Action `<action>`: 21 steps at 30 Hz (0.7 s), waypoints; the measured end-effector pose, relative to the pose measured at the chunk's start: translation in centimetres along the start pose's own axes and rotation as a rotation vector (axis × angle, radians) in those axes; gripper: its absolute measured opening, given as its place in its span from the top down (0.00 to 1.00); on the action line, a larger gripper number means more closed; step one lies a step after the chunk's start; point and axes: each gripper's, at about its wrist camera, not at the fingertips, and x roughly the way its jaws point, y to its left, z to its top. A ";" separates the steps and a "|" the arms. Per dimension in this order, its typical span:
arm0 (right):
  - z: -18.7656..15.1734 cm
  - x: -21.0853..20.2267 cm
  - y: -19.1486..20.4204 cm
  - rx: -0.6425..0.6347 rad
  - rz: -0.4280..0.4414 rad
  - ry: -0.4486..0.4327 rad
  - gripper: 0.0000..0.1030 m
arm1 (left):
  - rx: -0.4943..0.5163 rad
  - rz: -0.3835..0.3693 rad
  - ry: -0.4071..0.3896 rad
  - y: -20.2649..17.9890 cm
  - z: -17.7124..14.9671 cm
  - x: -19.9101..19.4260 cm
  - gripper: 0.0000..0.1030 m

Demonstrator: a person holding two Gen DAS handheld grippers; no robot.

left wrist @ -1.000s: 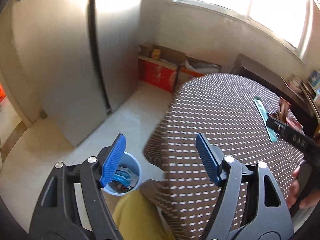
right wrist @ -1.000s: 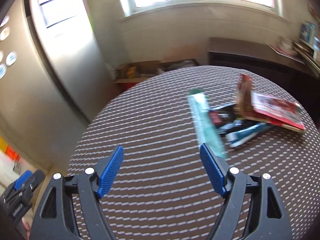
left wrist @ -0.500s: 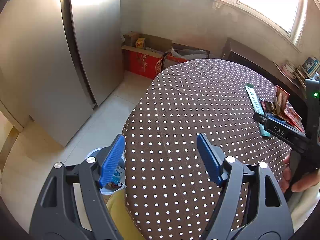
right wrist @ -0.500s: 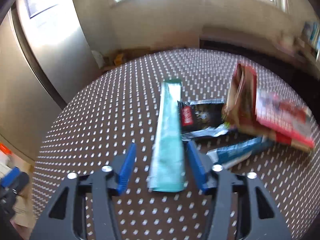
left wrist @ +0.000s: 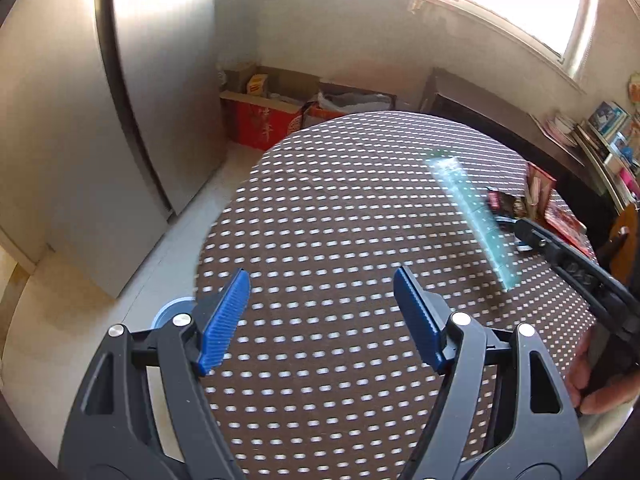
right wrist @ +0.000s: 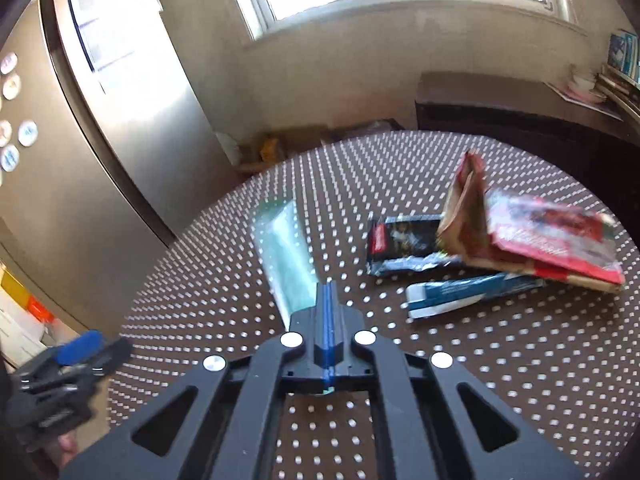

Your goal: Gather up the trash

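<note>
A tall steel fridge (right wrist: 120, 92) fills the left of the room, with round magnets (right wrist: 16, 136) on its door and a sheet of paper (right wrist: 108, 36) whose print is too blurred to read. Beside it stands the round surface (left wrist: 340, 220), draped in brown cloth with white dots. On the floor against the wall sits a red cardboard box (left wrist: 264, 126) printed with pale characters that cannot be made out.

On the far side of the surface lies a red snack bag (right wrist: 544, 236), its lettering blurred. Next to it are a black wrapper (right wrist: 404, 240) with a small red label, unreadable, and a blue-and-white wrapper (right wrist: 460, 292).

The long pale green wrapper (right wrist: 286, 252) is pinched at its near end by the right gripper (right wrist: 327, 300), whose blue pads have just closed together on it; its far end tilts up off the cloth.

The left gripper (left wrist: 322, 312) hangs over the near edge of the surface with its jaws wide apart and nothing between them. A blue bin (left wrist: 174, 310) peeks out below, on the floor.
</note>
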 end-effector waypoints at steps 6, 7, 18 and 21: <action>-0.2 -3.1 -1.6 -0.025 0.020 -0.019 0.98 | 0.066 -0.050 -0.005 -4.0 0.0 0.0 0.28; -0.2 -3.1 -1.8 -0.025 0.040 -0.009 0.95 | 0.075 -0.054 -0.001 -4.3 -0.2 -0.1 0.28; -1.4 2.3 3.5 -0.271 0.040 0.137 0.37 | -0.007 -0.011 0.004 -1.0 -1.4 -0.6 0.28; -1.5 4.4 4.8 -0.316 0.022 0.188 0.64 | -0.046 0.020 0.016 0.7 -1.9 -0.3 0.28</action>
